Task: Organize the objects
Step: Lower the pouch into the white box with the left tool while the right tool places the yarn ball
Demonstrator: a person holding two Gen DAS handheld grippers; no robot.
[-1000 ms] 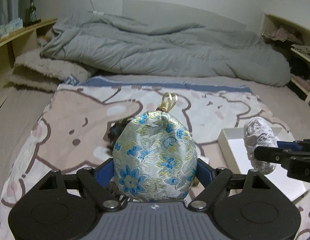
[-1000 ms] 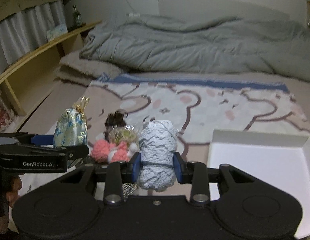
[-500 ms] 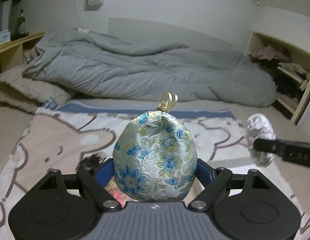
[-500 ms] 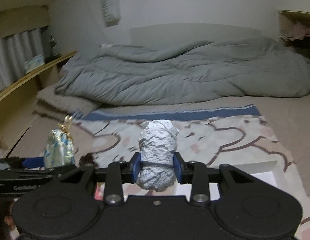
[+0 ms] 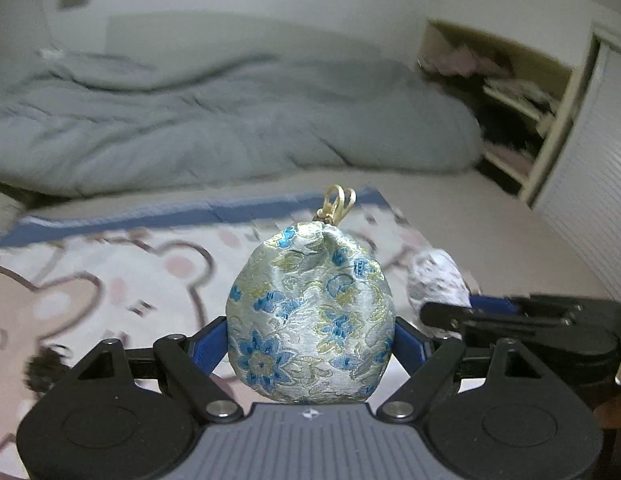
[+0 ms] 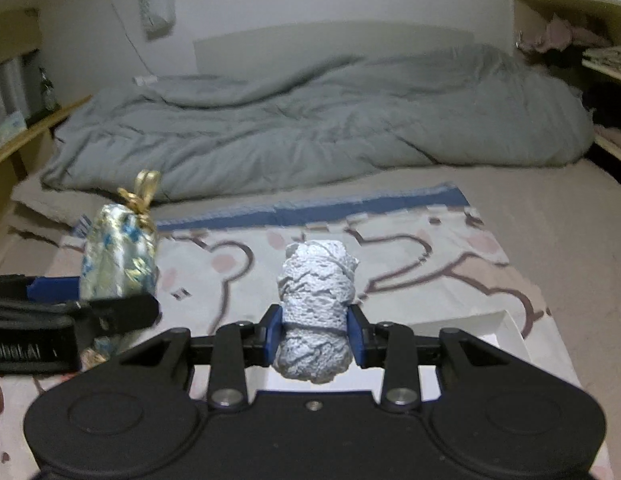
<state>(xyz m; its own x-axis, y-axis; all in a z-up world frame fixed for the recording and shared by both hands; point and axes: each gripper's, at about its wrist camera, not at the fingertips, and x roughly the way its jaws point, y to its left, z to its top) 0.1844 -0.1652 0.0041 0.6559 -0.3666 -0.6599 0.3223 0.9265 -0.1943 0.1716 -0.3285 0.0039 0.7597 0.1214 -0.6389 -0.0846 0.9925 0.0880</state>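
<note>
The left gripper (image 5: 310, 340) is clamped on a brocade pouch (image 5: 310, 320): both blue pads press its sides, and the jaws stand wide around its rounded body. The pouch is silver-white with blue and yellow-green flowers, upright, with a gold loop (image 5: 340, 200) at its 12 o'clock end. It is carried above a blanket printed with bear outlines (image 5: 110, 280).

The right gripper (image 6: 314, 338) is closed on a pale grey lace roll (image 6: 316, 312). The pads pinch the roll at its waist; the roll stands upright between them.

From the left wrist view, the roll sits at 3 o'clock of the pouch, just beside it. From the right wrist view, the pouch lies at 9 o'clock of the roll.

A white box (image 6: 506, 332) lies under the right gripper, its far corner visible at 3 o'clock. A grey duvet (image 6: 310, 120) is heaped at 12 o'clock.
</note>
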